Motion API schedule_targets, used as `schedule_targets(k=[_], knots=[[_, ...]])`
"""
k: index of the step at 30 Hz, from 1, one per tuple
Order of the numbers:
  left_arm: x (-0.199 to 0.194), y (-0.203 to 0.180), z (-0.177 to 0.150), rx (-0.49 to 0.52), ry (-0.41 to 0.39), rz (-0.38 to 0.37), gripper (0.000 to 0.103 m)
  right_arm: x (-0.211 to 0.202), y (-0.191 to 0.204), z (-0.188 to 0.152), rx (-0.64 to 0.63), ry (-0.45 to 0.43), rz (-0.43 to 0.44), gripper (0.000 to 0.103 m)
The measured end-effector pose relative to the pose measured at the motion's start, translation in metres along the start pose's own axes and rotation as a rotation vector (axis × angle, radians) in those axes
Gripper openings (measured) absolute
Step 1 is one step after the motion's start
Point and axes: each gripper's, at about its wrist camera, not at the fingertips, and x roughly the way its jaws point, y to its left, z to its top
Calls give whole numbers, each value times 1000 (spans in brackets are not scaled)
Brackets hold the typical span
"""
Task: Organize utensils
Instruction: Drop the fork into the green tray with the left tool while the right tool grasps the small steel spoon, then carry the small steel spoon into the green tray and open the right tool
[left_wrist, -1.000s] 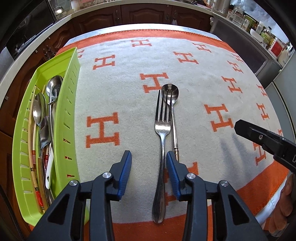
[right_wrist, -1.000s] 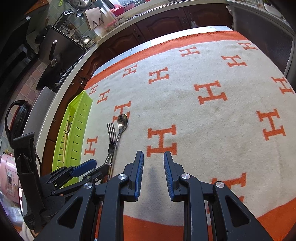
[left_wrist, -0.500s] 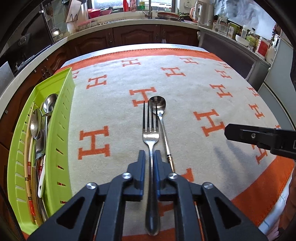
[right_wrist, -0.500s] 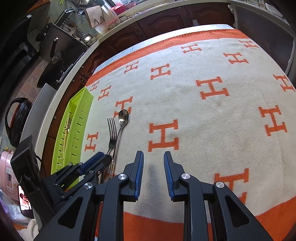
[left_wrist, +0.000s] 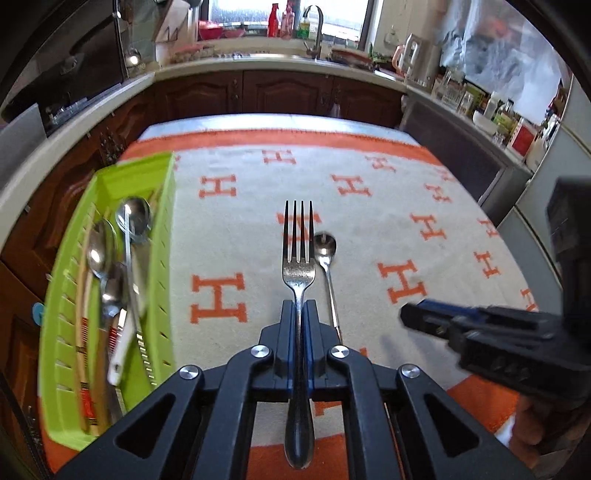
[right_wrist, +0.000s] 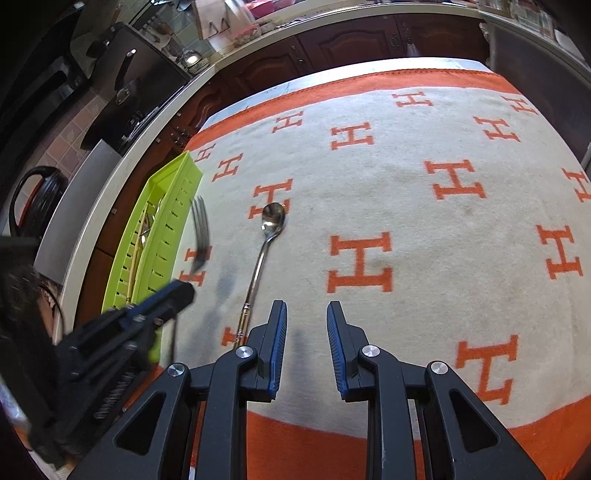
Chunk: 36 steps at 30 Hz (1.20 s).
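Steel fork is sitting clamped in the left tongs, which are pinching its handle near the neck, tines pointing away from the camera and the handle end sticking back under the tool. In the right wrist view the fork is looking blurry and is hanging clear above the cloth, just beside the green tray, with a soft shadow under it.

Right tongs are standing narrowly apart with nothing between the blue pads (just bare cloth showing through the gap). From the left view the right tongs are poking in from the right side, a bit of a hand showing under them.

Just right of the fork, a small spoon is lying flat on the cloth, bowl pointing away, its thin handle running back toward the tongs.

Further left, the lime green tray with slotted walls is sitting along the edge of the surface, already holding several spoons and what look like chopsticks (too blurred to count).

All of it is resting on a cream blanket with orange H letters and an orange border, covering the surface, with dark wood kitchen cabinets behind.
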Motion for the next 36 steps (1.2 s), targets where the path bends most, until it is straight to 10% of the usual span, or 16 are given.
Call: schedule_targets(k=[10,22,36], knots=[[-55,66,31,-105,-79,147,2,33,45,9,-109,26,-26,23],[-10,140,14,-186,36,282,3,68,79,26,-186,19,-183,22],[-47,165,12,-257,-53,263,50,67,79,24,-143,9,-226,4]])
